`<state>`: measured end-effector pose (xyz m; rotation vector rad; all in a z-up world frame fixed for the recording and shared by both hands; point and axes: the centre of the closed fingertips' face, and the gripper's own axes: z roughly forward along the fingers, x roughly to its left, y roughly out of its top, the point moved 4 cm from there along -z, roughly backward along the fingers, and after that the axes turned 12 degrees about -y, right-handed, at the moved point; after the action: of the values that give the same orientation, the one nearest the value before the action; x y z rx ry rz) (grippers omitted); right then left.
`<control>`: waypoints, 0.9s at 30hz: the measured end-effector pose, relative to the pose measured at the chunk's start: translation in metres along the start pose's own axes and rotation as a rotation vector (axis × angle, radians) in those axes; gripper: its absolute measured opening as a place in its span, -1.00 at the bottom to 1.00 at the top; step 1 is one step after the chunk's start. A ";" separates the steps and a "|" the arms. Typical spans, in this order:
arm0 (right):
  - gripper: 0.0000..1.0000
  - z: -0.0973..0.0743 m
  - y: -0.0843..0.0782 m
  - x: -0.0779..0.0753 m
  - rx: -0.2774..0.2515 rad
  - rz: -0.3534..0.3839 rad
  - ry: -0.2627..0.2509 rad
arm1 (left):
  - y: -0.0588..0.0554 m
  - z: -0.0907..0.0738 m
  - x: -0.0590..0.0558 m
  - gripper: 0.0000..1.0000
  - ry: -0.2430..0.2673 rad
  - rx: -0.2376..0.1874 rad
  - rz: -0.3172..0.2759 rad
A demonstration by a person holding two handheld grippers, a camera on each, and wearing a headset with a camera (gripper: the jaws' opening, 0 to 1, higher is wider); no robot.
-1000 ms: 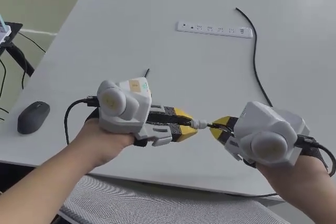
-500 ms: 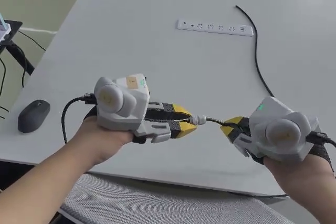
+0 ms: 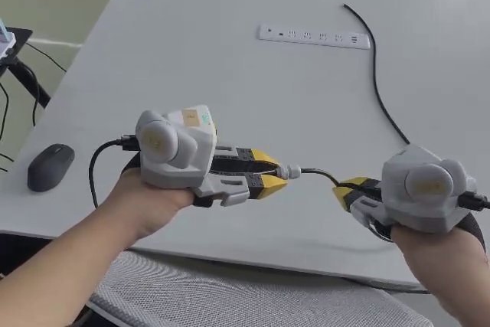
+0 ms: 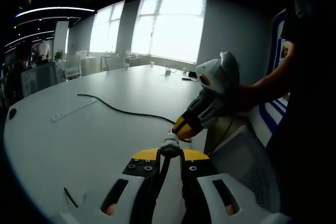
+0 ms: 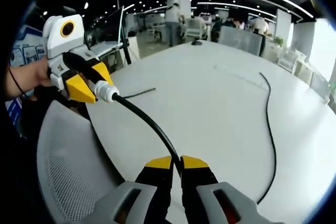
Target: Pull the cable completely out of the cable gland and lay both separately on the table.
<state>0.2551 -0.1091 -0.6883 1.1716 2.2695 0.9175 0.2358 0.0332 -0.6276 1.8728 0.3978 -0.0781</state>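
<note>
A small white cable gland (image 3: pixel 289 171) sticks out from the yellow tips of my left gripper (image 3: pixel 269 175), which is shut on it; in the left gripper view the gland (image 4: pixel 170 143) sits between the closed jaws. A black cable (image 3: pixel 320 174) runs from the gland to my right gripper (image 3: pixel 348 191), which is shut on it. In the right gripper view the cable (image 5: pixel 147 120) arcs from the gland (image 5: pixel 107 93) down into my closed jaws (image 5: pixel 176 162). Both grippers hover over the table's near edge.
A white power strip (image 3: pixel 314 38) lies farther back on the grey table (image 3: pixel 191 59), its black cord (image 3: pixel 375 74) running toward the right. A dark mouse (image 3: pixel 50 166) sits at the left edge. A mesh chair (image 3: pixel 230 296) is below.
My right gripper has moved right and away from the left one, drawing more black cable out of the gland. The left gripper has stayed about where it was.
</note>
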 end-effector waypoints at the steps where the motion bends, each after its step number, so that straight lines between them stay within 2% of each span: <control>1: -1.00 0.001 -0.003 -0.002 0.007 0.018 -0.004 | 0.000 0.000 0.000 -0.70 0.000 -0.002 -0.002; 8: -1.00 0.010 -0.025 -0.012 0.081 0.126 -0.027 | 0.000 0.001 -0.004 -0.70 -0.002 0.004 -0.001; 11: -1.00 0.010 -0.028 -0.011 0.088 0.137 -0.026 | -0.002 0.003 -0.004 -0.70 -0.004 0.011 -0.001; 20: -0.99 0.007 -0.027 -0.011 0.063 0.083 -0.018 | -0.003 0.003 0.000 -0.70 0.000 0.015 -0.002; 23: -0.99 0.006 -0.027 -0.010 0.047 0.016 -0.012 | -0.001 0.002 0.000 -0.70 0.007 0.016 -0.003; 27: -0.97 0.003 -0.025 -0.008 0.035 0.006 -0.002 | -0.002 0.002 0.001 -0.70 0.012 0.021 -0.003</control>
<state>0.2484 -0.1254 -0.7078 1.1943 2.2900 0.8825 0.2367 0.0323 -0.6307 1.8936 0.4095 -0.0739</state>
